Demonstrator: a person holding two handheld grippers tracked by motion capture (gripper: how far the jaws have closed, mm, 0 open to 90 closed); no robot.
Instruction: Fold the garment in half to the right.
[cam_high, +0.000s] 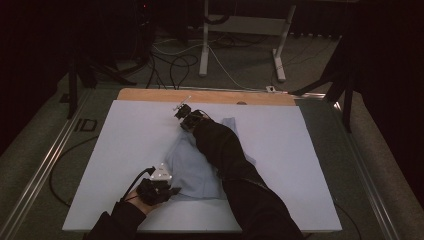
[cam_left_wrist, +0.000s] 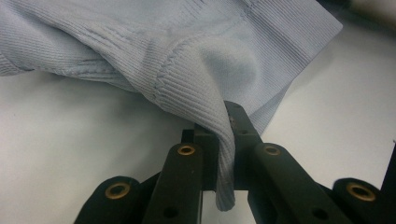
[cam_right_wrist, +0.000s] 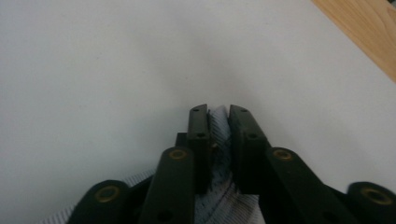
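I see the white table sheet (cam_high: 125, 150) carrying a rumpled pale blue ribbed knit garment (cam_high: 192, 167) near its middle. My left gripper (cam_left_wrist: 223, 140) is clamped on its near hem; my right gripper (cam_right_wrist: 218, 122) pinches its far edge.

A pale blue ribbed knit garment (cam_high: 200, 165) is lying rumpled on the white table sheet, stretching from the near left toward the far middle. In the left gripper view, a ribbed hem fold of the garment (cam_left_wrist: 224, 140) is rising off the sheet in a soft ridge and hanging pinched, with the rest spreading away flat and creased. In the right gripper view, another bunched edge of the garment (cam_right_wrist: 219, 140) is standing squeezed upright, its ribbing showing as fine dark lines.
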